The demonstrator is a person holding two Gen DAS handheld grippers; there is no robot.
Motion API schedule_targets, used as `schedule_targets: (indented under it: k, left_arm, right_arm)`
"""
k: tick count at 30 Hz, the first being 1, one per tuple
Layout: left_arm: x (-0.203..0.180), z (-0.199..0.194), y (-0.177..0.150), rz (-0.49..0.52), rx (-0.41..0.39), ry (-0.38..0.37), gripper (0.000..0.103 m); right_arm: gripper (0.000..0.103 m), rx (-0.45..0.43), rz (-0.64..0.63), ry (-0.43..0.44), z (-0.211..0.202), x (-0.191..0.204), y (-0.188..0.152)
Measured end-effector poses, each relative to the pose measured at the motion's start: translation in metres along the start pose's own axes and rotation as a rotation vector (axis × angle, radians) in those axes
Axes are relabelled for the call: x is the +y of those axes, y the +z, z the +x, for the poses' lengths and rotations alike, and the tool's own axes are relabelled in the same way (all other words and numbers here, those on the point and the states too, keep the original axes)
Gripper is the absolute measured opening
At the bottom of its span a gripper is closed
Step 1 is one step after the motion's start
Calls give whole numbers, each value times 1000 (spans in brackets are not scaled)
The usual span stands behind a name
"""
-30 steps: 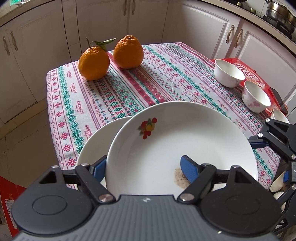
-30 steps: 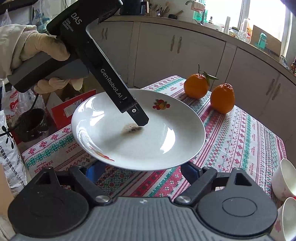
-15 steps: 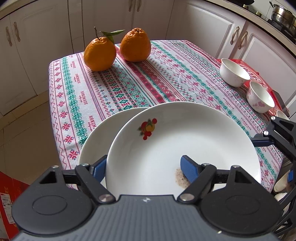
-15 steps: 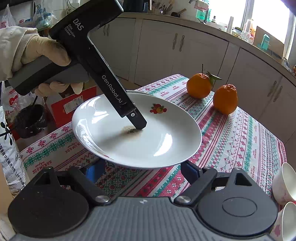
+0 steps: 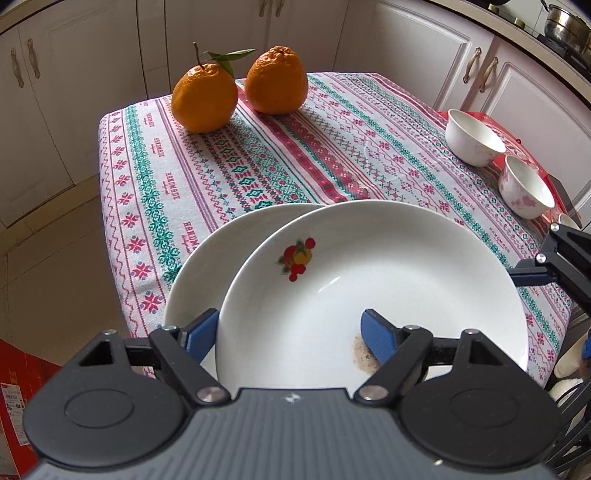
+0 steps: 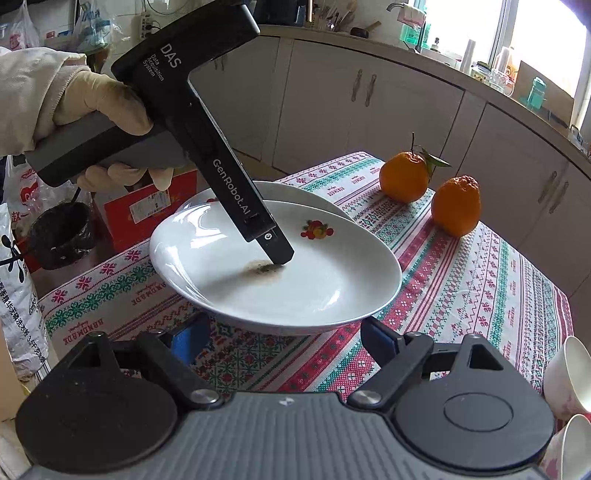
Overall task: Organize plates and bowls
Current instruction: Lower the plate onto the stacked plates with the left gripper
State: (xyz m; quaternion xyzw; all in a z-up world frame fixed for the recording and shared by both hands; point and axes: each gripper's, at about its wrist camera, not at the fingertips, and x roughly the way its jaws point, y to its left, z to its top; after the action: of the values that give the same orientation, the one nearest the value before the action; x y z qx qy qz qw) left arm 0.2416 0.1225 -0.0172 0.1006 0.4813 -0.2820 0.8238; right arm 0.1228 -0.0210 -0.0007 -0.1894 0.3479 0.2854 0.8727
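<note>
While your left tool (image 5: 288, 336) clamps the fruit-printed plate (image 5: 373, 295) tilted above a second plate (image 5: 207, 266) on the table (image 5: 258, 166), your right tool (image 6: 280, 343) hangs apart, empty.

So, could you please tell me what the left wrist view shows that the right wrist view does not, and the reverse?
Only the left wrist view shows the pot on the counter and both bowls upright, the plain bowl and the flowered bowl.

Only the right wrist view shows the gloved hand holding the left claw, the window, the red box and the open right claw.

Both show the fruit-printed plate gripped at its rim, a second plate under it, two oranges and the patterned tablecloth.
</note>
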Motion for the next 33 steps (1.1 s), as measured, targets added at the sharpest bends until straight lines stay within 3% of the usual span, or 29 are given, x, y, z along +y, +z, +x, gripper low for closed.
schedule_targets:
  k: [33]
  left_arm:
    - [6, -12, 2, 24, -45, 33, 84]
  right_arm:
    - [92, 20, -7, 10, 14, 0, 4]
